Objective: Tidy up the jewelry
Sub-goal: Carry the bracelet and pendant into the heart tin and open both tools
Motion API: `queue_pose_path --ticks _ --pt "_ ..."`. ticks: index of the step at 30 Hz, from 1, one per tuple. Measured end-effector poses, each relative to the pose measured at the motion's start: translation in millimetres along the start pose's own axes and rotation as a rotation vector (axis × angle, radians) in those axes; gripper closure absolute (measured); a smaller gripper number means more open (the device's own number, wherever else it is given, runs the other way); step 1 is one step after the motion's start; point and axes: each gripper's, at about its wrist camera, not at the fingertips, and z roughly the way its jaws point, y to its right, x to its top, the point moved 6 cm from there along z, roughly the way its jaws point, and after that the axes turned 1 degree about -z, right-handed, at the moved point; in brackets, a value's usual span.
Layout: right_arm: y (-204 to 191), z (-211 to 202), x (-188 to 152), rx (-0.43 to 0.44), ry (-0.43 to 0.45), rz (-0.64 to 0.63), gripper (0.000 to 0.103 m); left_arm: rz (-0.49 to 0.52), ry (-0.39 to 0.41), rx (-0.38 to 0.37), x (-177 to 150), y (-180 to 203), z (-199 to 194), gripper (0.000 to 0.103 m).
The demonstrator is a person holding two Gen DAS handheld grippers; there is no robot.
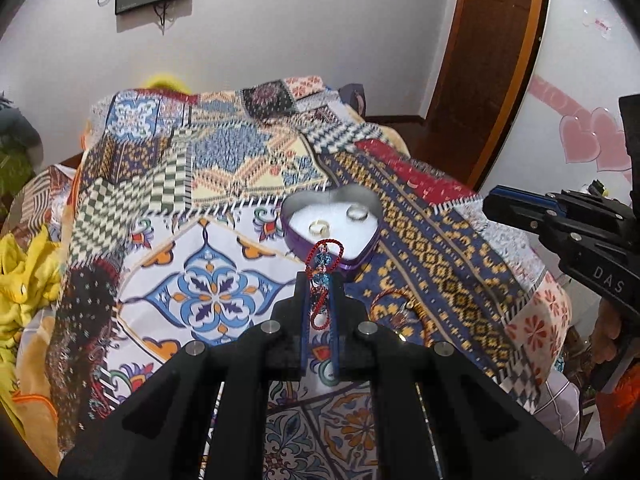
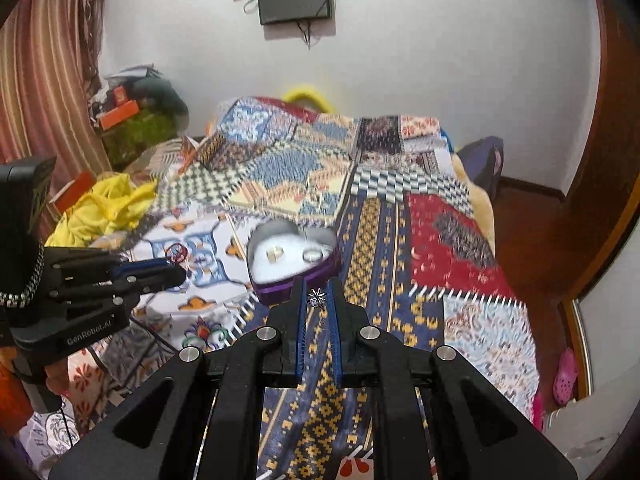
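Left wrist view: the left gripper has its fingers narrow, pinched on a red beaded bracelet with blue crystal beads; the bracelet's loop sticks up past the fingertips and its lower part hangs between the blue pads. Just beyond the fingertips sits a heart-shaped purple tin, open, with a white lining. Inside it lie a gold ring ahead of the left finger and a silver ring ahead of the right finger, apart from each other. To the right of the fingers, low on the patchwork bedspread, lies another red bracelet, partly hidden by the gripper body. Far right is the right gripper. In the right wrist view its narrow fingers clamp a small silver sparkly earring near the tips, with the tin just beyond and slightly left of them
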Motion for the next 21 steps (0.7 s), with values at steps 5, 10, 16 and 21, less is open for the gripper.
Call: queue_pose_path --ticks 5,10,16,21 --pt "-5 -4 17 0.006 0.042 -0.014 0.094 0.011 0.041 -0.004 15 4 -11 0.096" --pt "-10 -2 31 0.017 0.072 -0.024 0.094 0.018 0.075 -0.007 29 6 -15 0.096" --pt "-14 6 42 0.038 0.088 -0.03 0.094 0.017 0.102 -0.007 43 4 -13 0.096" --pt "-19 24 45 0.065 0.067 -0.032 0.094 0.007 0.118 -0.004 53 -1 -8 0.096"
